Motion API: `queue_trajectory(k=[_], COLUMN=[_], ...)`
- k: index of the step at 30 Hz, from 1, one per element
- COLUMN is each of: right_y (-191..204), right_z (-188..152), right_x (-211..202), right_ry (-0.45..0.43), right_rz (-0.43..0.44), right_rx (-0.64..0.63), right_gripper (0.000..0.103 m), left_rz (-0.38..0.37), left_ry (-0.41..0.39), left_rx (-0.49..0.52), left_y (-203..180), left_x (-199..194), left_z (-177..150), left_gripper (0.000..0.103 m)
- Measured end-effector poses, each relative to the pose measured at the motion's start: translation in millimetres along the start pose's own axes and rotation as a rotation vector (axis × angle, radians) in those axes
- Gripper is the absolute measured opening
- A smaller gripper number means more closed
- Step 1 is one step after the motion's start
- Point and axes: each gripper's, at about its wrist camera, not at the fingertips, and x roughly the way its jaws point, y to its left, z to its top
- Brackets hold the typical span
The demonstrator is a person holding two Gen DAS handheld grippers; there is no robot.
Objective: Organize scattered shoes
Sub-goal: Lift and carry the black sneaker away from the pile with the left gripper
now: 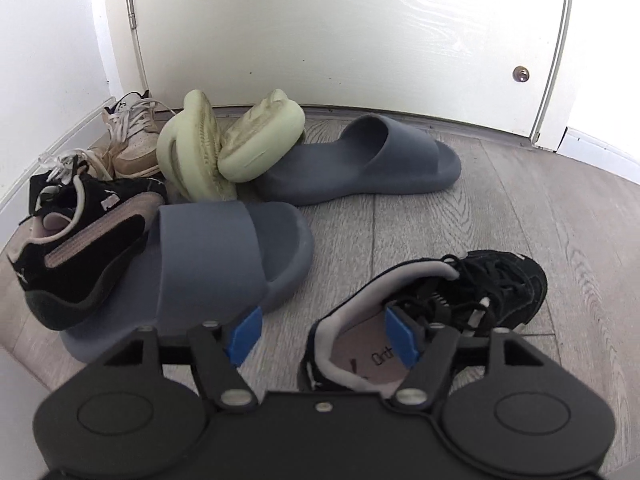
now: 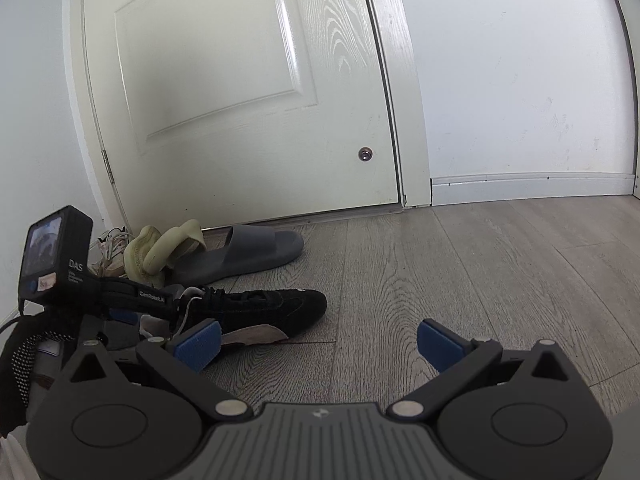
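Left tool [image 1: 322,340]: blue pads spread wide, nothing gripped. The black suede lace-up sneaker with pale heel lining [image 1: 432,320] lies on the grey wood-plank floor [image 1: 500,220] directly under and just ahead of it. The right pad sits over the shoe's opening and the left pad is off its heel side, neither pressing on it.

Long axis of this sneaker: heel towards the tool, toe pointing away and to the right in the left wrist view.

Right tool [image 2: 318,342]: jaws also wide apart, empty, over bare floor. The same sneaker lies just to its left, toe near its left pad. The left hand is the nearer one.

Rest of the shoes, by the white door [image 1: 340,32]:
- matching black sneaker [image 1: 80,256] leaning on a grey foam slide [image 1: 224,256]
- second grey slide [image 1: 360,160]
- two pale green foam sandals [image 1: 224,144]
- tan lace-up sneakers [image 1: 132,136] in the corner

Judgement: the pair is still split, so the loose sneaker needs carrying left.
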Motion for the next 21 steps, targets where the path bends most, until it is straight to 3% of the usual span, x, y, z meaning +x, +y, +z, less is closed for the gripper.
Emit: queue_trajectory(k=[1, 4, 6, 7, 8, 10, 12, 19, 21], right_y=[0.2, 1.5, 1.0, 0.5, -0.1, -1.5, -2.7, -8.5, -12.5], right_z=[-0.6, -1.2, -1.2, -1.2, -1.2, -1.0, -0.2, 1.1, 2.4], right_x=[1.0, 3.6, 4.5, 4.6, 4.4, 1.9, 1.9, 2.3, 1.9], right_ry=[0.005, 0.012, 0.016, 0.018, 0.019, 0.012, 0.007, -0.005, -0.013], right_rz=[-0.001, -0.005, -0.002, 0.001, 0.003, 0.006, 0.007, -0.010, -0.034], right_rx=[-0.002, -0.006, 0.005, 0.014, 0.020, 0.029, 0.034, 0.028, 0.030], right_gripper=[0.103, 0.103, 0.103, 0.103, 0.103, 0.103, 0.103, 0.103, 0.103], left_rz=[-0.002, -0.038, -0.081, -0.112, -0.158, -0.104, -0.052, -0.068, -0.100], left_ry=[0.013, 0.034, 0.057, 0.070, 0.088, 0.081, 0.071, 0.095, 0.096], left_rx=[-0.004, -0.088, -0.164, -0.192, -0.240, -0.254, -0.251, -0.344, -0.327], left_y=[2.0, 14.3, 20.1, 22.0, 22.4, 13.6, -2.8, -65.2, -96.1], left_x=[4.5, 15.1, 23.5, 27.8, 32.5, 31.0, 27.0, 31.2, 35.5], left_z=[-3.6, -5.9, -7.0, -8.6, -10.6, -11.7, -14.3, -7.1, -6.9], left_gripper=[0.083, 0.081, 0.068, 0.052, 0.050, 0.047, 0.046, 0.046, 0.048])
